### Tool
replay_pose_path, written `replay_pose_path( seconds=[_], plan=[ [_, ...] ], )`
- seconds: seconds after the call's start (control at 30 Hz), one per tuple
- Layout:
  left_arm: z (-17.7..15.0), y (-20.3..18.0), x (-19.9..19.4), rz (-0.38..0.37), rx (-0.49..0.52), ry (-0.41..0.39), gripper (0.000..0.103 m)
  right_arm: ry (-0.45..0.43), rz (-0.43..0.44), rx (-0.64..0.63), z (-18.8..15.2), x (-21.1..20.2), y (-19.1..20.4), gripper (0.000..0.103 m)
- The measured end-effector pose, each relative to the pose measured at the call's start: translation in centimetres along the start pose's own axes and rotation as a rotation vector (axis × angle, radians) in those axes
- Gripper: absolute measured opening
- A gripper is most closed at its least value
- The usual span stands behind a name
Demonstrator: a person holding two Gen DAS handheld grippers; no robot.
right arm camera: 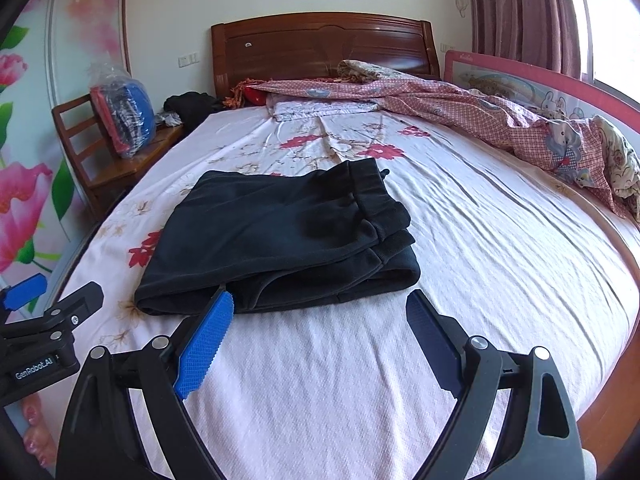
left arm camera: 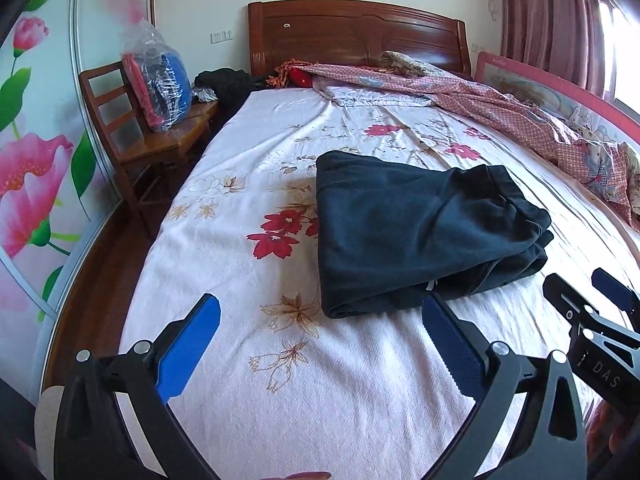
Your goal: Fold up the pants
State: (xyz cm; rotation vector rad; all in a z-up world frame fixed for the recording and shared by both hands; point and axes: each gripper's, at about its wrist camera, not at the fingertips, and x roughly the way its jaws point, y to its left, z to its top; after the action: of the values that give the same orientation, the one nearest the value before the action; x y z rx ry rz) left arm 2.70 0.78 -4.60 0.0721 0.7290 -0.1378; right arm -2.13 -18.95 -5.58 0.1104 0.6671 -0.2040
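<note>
Rumpled floral bedsheet [right arm camera: 460,280] bears thick folded black pants [right arm camera: 276,240]; both grippers released.

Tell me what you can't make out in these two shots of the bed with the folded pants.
- Pants: the inner layers and underside, hidden by the top fold in both views.
- Plastic bag on the chair: its contents, blurred by crinkled plastic.
- Black clothing by the headboard: too small and dark to tell which garment it is.
- Right claw: cut off by the left view's edge.
</note>
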Motion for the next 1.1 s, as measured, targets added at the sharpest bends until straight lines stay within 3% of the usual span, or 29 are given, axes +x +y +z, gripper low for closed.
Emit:
replay_pose_path(
  seconds=[0.67, 1.1],
  plan=[
    [-0.06, -0.19, -0.09, 0.005, -0.005, 0.001, 0.101, -0.006, 0.001, -0.002, -0.13, 0.03, 0.21, 0.088],
    [-0.13, -0.18, 0.02, -0.032, -0.020, 0.018, 0.101, 0.001, 0.002, -0.004, -0.24, 0.17, 0.49, 0.088]
  ],
)
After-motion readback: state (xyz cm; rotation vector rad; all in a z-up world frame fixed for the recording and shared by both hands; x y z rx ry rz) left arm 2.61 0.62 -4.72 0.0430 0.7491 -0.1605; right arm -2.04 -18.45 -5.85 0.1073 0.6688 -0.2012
